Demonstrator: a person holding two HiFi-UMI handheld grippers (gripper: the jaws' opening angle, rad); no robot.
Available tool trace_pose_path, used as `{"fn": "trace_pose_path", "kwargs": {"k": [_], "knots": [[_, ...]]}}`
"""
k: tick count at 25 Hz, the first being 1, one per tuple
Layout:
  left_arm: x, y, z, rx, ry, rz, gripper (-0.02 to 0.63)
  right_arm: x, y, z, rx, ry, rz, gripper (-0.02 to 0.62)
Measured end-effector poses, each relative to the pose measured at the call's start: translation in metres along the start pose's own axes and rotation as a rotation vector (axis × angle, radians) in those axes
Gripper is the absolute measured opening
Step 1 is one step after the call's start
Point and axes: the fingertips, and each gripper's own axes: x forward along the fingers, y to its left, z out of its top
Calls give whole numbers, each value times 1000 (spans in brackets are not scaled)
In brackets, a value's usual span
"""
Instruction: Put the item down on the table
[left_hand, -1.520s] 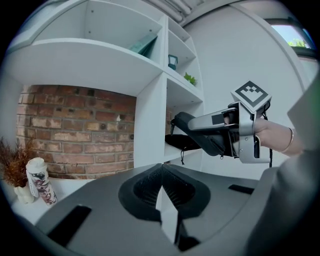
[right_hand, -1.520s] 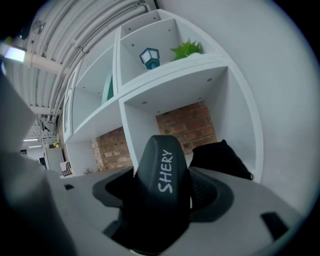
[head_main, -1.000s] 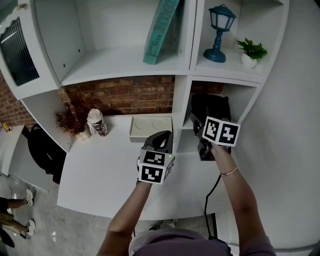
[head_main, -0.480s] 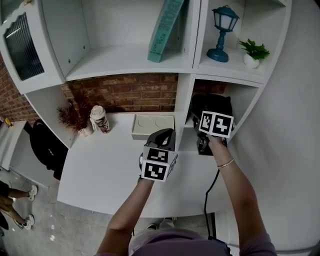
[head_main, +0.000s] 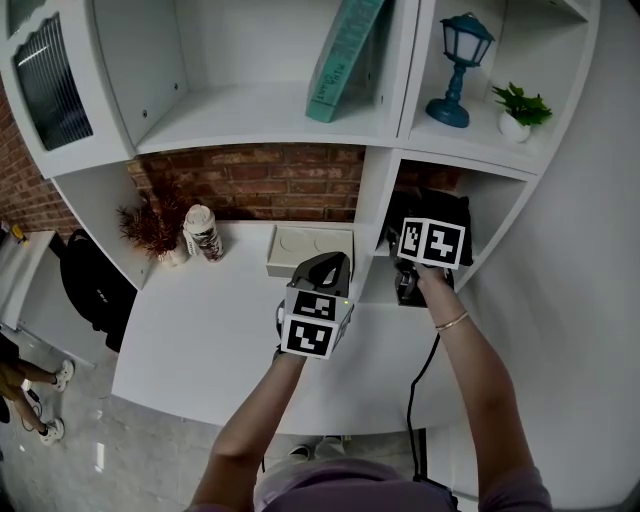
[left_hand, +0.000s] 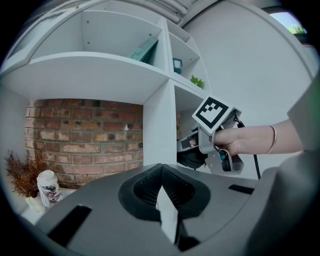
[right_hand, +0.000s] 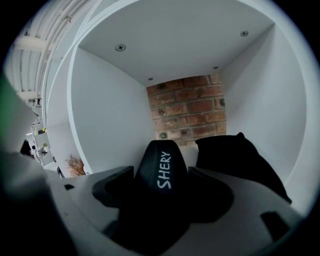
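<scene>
Over in the lower right cubby (right_hand: 100, 115) of the white shelf unit, a black rounded item with white "SHERY" lettering (right_hand: 162, 167) is clamped between the jaws of the right gripper (right_hand: 162, 192). So it's held up inside that cubby, not set on the white table (head_main: 200, 340). Whether it's touching the cubby floor can't be made out. A bulky black object (right_hand: 240, 160) is parked just beside it, further back against the red brick wall (head_main: 260, 185).

The left gripper (left_hand: 161, 186) is held above the table, near the right one, with its jaws pressed together and nothing caught between them.

A beige rectangular tray with two round dents (head_main: 310, 248) is seen at the back of the table. Further left, a white printed cup (head_main: 203, 233) is tucked beside a dried reddish-brown plant (head_main: 150, 225).
</scene>
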Motion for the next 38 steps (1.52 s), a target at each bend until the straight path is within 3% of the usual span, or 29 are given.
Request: {"fn": "trace_pose_path", "kwargs": {"k": [11, 38], "knots": [[-1, 3, -4, -6, 4, 5, 0, 8, 3, -1, -39, -3, -9, 348], [-9, -2, -12, -3, 13, -11, 0, -36, 17, 17, -133, -254, -4, 345]]}}
